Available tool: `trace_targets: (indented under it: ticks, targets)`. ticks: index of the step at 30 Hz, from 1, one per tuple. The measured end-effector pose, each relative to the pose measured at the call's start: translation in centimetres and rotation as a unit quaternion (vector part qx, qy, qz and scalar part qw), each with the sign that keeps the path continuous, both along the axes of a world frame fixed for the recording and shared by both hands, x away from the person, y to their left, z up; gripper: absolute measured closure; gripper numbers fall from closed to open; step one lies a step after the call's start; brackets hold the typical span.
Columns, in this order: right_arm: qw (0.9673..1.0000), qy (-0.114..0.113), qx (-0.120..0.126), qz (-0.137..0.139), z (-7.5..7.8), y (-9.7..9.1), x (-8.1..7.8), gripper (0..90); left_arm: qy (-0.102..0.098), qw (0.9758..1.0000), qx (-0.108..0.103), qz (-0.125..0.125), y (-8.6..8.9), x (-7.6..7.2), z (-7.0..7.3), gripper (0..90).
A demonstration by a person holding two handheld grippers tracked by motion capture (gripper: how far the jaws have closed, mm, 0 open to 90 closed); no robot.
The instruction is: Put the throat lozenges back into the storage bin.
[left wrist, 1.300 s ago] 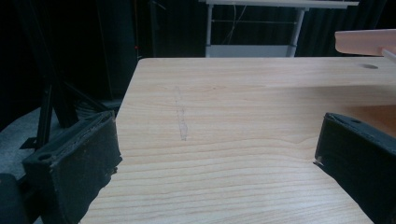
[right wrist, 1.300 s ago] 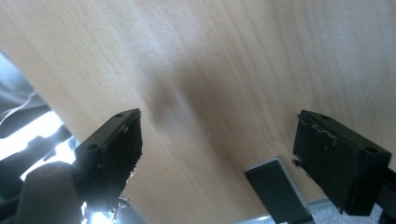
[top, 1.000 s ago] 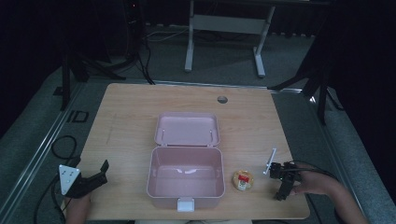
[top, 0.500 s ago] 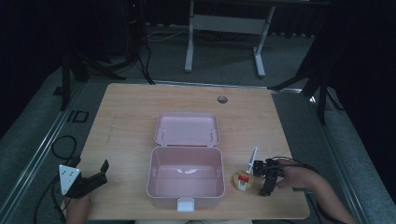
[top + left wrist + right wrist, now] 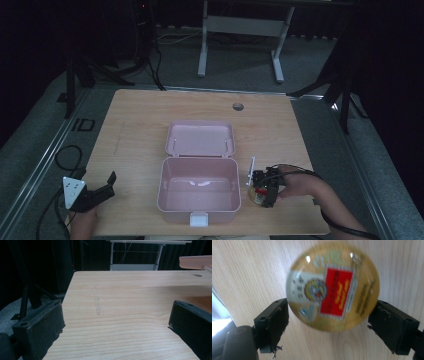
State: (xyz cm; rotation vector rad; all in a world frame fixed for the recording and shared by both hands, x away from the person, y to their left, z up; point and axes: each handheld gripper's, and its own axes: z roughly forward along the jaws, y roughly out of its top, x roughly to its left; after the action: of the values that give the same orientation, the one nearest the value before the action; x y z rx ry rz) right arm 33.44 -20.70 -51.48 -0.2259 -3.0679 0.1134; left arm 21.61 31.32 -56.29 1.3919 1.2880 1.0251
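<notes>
Looks like pickup step: right gripper point(image 5: 263, 191) lower right, jaws spread around tin point(image 5: 332, 286), not clenched yet. Next imo: squeeze, lift to box point(image 5: 170, 197). Left gripper point(image 5: 102, 186) open, idle.

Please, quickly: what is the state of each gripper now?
Left gripper: open, holding nothing.
Right gripper: open, jaws on either side of the round tin, not yet clamped on it.

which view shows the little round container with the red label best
The right gripper view: the round container looms large between the open jaws, its red label visible though blurred. In the high view it is small, partly behind the right gripper.
</notes>
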Motion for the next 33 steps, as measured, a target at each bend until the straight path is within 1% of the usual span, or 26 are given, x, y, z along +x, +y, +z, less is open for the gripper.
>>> trace_targets:
  ticks: [4,5,7,9,10,11,12,17,19,20,21,23,25,28,30,32,33]
  targets:
    - [0.9998,-0.004,-0.003,0.018,-0.2,1.0,0.0,15.8,0.0,1.0,0.0,-0.001,0.0,0.0,0.0,0.2]
    - [0.9997,-0.005,-0.007,0.022,-0.3,1.2,0.0,15.8,0.0,1.0,0.0,-0.001,0.0,0.0,0.0,0.3]
    - [0.9997,-0.008,-0.008,0.02,-0.4,1.5,0.0,16.4,0.0,1.0,0.0,-0.001,0.0,0.0,0.0,0.2]
    - [0.9996,-0.006,-0.01,0.027,-0.6,1.7,0.0,16.6,0.0,1.0,-0.001,-0.001,0.0,0.0,0.0,0.2]
    - [0.9995,-0.005,-0.012,0.028,-0.7,1.7,0.0,19.1,0.001,1.0,-0.001,-0.001,0.0,0.0,0.0,0.2]
    - [0.9994,-0.007,-0.017,0.031,-0.7,1.8,0.0,19.2,0.0,1.0,-0.001,-0.001,0.0,0.0,0.0,0.3]
    - [0.9994,-0.006,-0.018,0.028,-0.7,1.8,0.0,19.5,0.0,1.0,-0.001,-0.002,0.0,0.0,0.0,0.2]
    - [0.9992,-0.002,-0.021,0.034,-0.4,1.9,-0.1,19.8,0.0,1.0,-0.001,-0.002,0.0,0.0,0.0,0.2]
    - [0.9993,0.002,-0.023,0.03,-0.3,1.8,-0.2,19.9,0.0,1.0,-0.001,-0.003,0.0,0.0,0.0,0.2]
    - [0.9992,0.013,-0.023,0.03,0.1,1.7,-0.3,19.9,0.0,1.0,-0.002,-0.003,0.0,0.0,0.0,0.3]
    - [0.9991,0.016,-0.026,0.031,0.4,1.7,-0.2,19.9,0.0,1.0,-0.001,-0.003,0.0,0.0,0.0,0.3]
    - [0.9994,0.012,-0.025,0.021,0.9,1.6,-0.3,19.9,0.0,1.0,-0.001,-0.003,0.0,0.0,0.0,0.3]
    - [0.9995,0.005,-0.022,0.02,1.4,1.5,-0.3,19.8,0.0,1.0,-0.001,-0.003,0.0,0.0,0.0,0.2]
    - [0.9997,-0.011,-0.006,0.019,2.3,1.4,-0.3,19.9,0.0,1.0,-0.001,-0.003,0.0,0.0,0.0,0.2]
    - [0.9999,0.005,-0.009,0.009,2.7,1.3,-0.2,19.9,0.0,1.0,-0.001,-0.003,0.0,0.0,0.0,0.3]
    - [0.9999,-0.002,-0.011,0.012,3.2,1.1,-0.3,20.0,0.001,1.0,0.0,-0.003,0.0,0.0,0.0,0.2]
    - [0.9998,0.002,-0.011,0.014,3.4,1.0,-0.4,20.0,0.001,1.0,0.0,-0.003,0.0,0.0,0.0,0.3]
